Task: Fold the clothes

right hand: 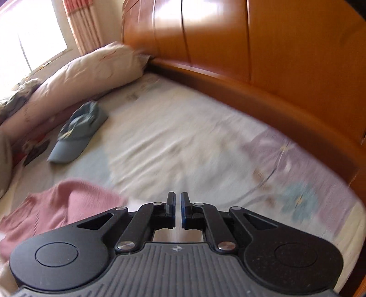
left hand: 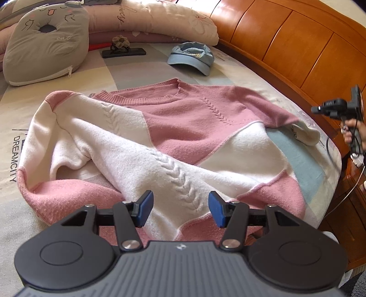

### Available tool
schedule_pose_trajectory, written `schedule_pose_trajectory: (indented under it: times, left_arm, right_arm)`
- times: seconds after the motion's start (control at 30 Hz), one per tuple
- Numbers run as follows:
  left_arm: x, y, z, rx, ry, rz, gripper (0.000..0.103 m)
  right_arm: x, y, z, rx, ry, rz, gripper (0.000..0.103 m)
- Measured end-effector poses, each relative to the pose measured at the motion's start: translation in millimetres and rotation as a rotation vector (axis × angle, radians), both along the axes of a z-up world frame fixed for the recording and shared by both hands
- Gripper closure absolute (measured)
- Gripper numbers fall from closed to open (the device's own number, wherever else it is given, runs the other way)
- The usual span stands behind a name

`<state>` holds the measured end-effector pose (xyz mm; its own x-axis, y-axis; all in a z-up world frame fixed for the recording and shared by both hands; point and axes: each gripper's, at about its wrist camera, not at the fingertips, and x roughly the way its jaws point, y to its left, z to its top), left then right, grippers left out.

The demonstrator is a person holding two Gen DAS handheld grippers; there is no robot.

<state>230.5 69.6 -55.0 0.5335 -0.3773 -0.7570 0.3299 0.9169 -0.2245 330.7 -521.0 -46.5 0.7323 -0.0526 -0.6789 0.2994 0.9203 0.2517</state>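
A pink and white sweater [left hand: 173,141] is lying spread on a bed [left hand: 68,75], neckline pointing toward twelve o'clock in the left wrist view, with one white sleeve lying folded across its front toward six o'clock. The left gripper [left hand: 180,210] is hovering over the sweater's lower edge at six o'clock, its blue pads [left hand: 146,209] standing apart and released, with nothing pinched between them. At three o'clock in that view, a hand [left hand: 353,131] is holding the right gripper beside the wooden bed frame [left hand: 297,45], away from the sweater. A blue cap [left hand: 191,57] is sitting on the bed at twelve o'clock beyond the neckline, a grey cat-face cushion [left hand: 45,45] is leaning at ten o'clock, and a long pale pillow [left hand: 148,20] is lying along the far edge. A dark flat object with a fabric flower on it is resting between cushion and cap. In the blurred right wrist view, the right gripper [right hand: 178,210] is clenched, its fingers almost touching and grasping nothing, pointing at bare bedsheet, with the sweater's pink edge at eight o'clock.
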Motion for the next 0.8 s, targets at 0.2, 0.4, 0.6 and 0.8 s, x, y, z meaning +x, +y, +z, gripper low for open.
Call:
schedule_pose_trajectory:
  times: [0.2, 0.4, 0.6, 0.8]
  left_arm:
    - [-0.2, -0.7, 1.4, 0.009, -0.007, -0.012, 0.05]
    - [-0.3, -5.0, 5.2, 0.023, -0.022, -0.033, 0.05]
    - [0.1, -13.7, 4.1, 0.018, -0.02, -0.04, 0.05]
    - [1.7, -18.7, -0.3, 0.025, -0.004, -0.047, 0.05]
  right_arm:
    - [-22.1, 7.4, -3.3, 0.043, -0.032, 0.033, 0.034]
    - [-79.7, 42.8, -35.1, 0.054, -0.015, 0.158, 0.013]
    - [-59.7, 43.1, -65.2, -0.096, 0.062, 0.001, 0.013]
    - [-31.9, 38.0, -72.8, -0.25, 0.107, -0.074, 0.012]
